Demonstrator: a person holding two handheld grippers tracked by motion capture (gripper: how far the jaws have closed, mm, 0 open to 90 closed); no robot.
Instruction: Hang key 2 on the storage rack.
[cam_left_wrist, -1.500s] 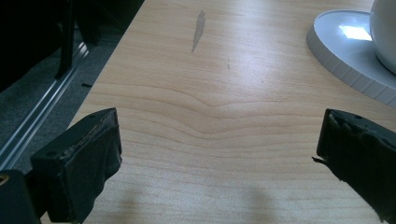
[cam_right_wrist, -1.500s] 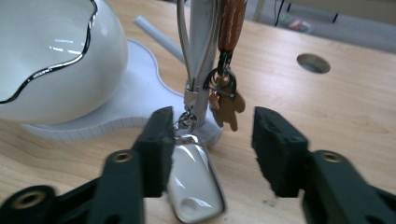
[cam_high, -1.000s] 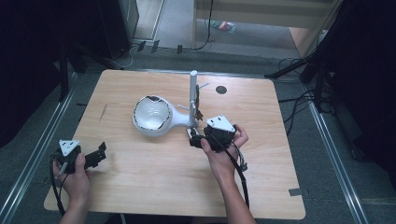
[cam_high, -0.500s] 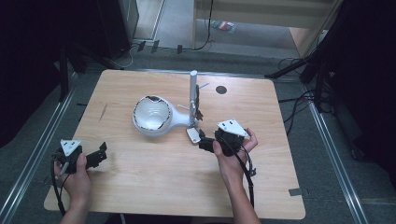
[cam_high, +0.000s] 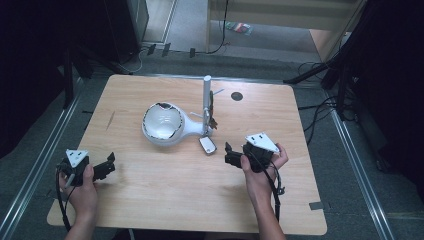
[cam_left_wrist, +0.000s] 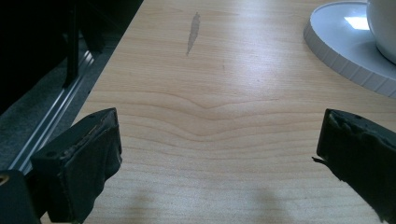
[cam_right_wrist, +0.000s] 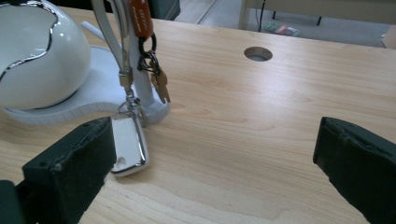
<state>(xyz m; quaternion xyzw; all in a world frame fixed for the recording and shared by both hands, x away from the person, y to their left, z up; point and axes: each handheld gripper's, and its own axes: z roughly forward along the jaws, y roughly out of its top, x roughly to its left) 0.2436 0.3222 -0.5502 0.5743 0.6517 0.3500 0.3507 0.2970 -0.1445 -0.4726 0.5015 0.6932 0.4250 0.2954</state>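
chrome key fob lies flat on table, touching white stand's post foot, strap hooked above. right gripper just beside it, jaws wide apart, empty. approach low, straddle fob edges. left gripper spread, idle.

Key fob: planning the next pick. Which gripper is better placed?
Right gripper: open, apart from the key fob but just beside it. Left gripper is at the table's far edge.

A light wooden worktop stands on grey floor; metal rails flank it, surroundings dark.
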